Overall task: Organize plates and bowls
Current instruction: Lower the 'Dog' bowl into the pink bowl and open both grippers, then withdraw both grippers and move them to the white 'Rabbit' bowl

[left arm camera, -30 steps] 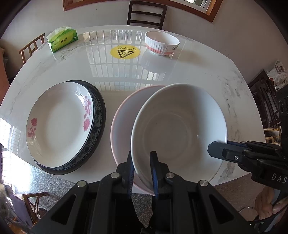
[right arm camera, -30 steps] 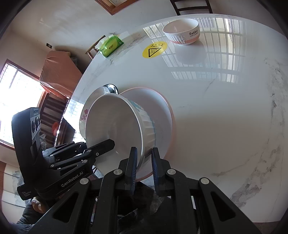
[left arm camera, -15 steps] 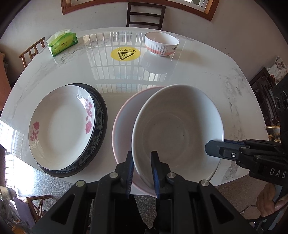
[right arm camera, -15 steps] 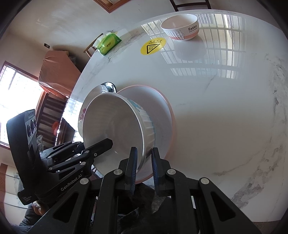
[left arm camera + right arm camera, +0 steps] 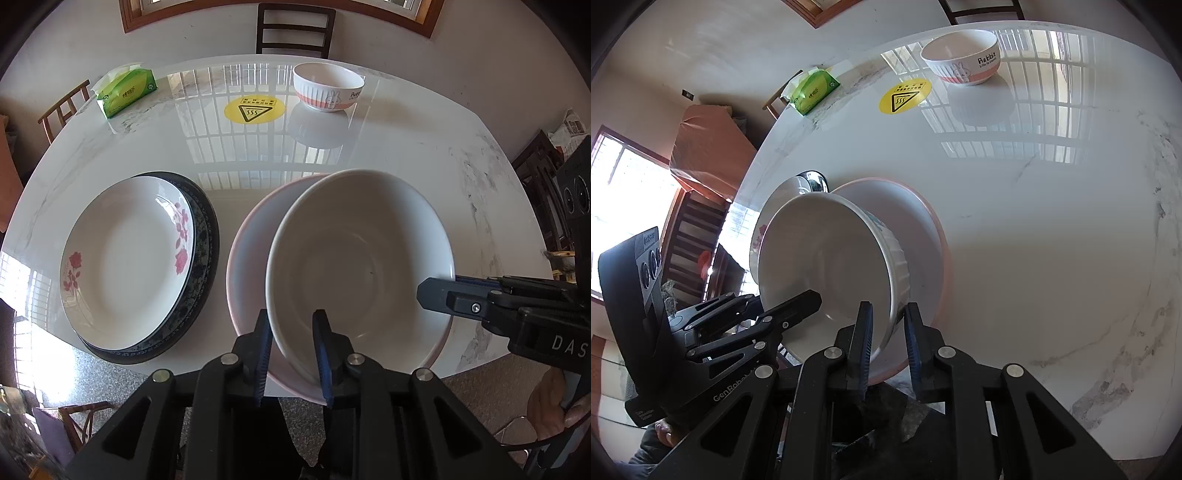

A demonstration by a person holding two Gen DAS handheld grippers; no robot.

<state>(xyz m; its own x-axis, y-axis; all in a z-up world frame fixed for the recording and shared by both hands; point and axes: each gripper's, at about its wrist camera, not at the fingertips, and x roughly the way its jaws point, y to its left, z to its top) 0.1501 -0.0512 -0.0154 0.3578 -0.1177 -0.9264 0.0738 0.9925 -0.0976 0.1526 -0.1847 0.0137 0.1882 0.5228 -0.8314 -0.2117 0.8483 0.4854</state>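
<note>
A large white bowl (image 5: pixel 360 266) (image 5: pixel 827 258) with a ribbed outside rests in a wider pink-rimmed plate (image 5: pixel 247 240) (image 5: pixel 923 229) near the table's front edge. My left gripper (image 5: pixel 291 350) straddles the bowl's near rim. Its jaws are opening, and a gap shows beside the inner pad. From the right side my right gripper (image 5: pixel 888 332) (image 5: pixel 428 291) clasps the rim. Its jaws are just starting to open, with the pads still close on the wall. In the right wrist view the left gripper (image 5: pixel 809 299) reaches in from the left.
A flowered white plate (image 5: pixel 125 258) lies on a dark patterned plate (image 5: pixel 208 240) to the left. At the back stand a small rabbit bowl (image 5: pixel 328 86) (image 5: pixel 962 55), a green tissue pack (image 5: pixel 125 88) and a yellow warning sticker (image 5: pixel 255 109). Chairs ring the table (image 5: pixel 406 147).
The left gripper's fingers stand a little wider around the rim. The right fingers have parted only slightly. Bowl, plates and both hands stay where they were.
</note>
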